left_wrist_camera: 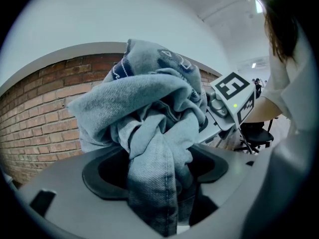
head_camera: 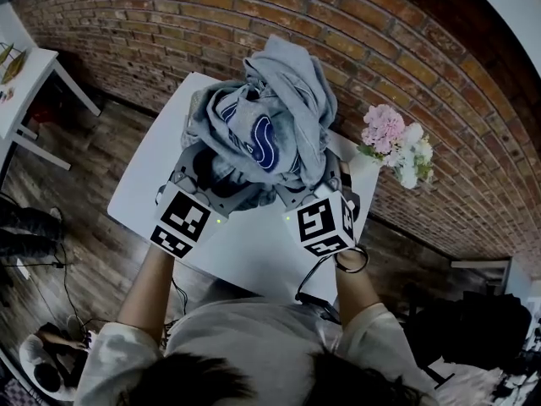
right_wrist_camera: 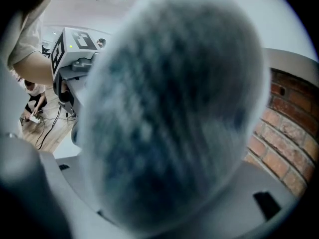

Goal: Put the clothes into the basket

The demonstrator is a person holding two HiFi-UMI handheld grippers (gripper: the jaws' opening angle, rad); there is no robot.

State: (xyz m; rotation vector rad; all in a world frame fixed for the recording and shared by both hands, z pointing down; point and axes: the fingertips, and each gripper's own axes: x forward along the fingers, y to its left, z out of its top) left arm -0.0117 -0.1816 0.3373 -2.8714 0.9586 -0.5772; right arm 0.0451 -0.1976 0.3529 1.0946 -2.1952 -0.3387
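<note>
The clothes, a bunched grey-blue bundle with a dark blue print, are held up over the far end of the white tabletop, toward 12 o'clock in the head view. The left gripper grips the bundle from 7 o'clock, its jaws clamped on a twisted, denim-like fold. The right gripper holds it from 5 o'clock, with cloth pressed so close that it fills that gripper's view. Pink and white flowers stand at 3 o'clock of the bundle, beside the brick wall.
</note>
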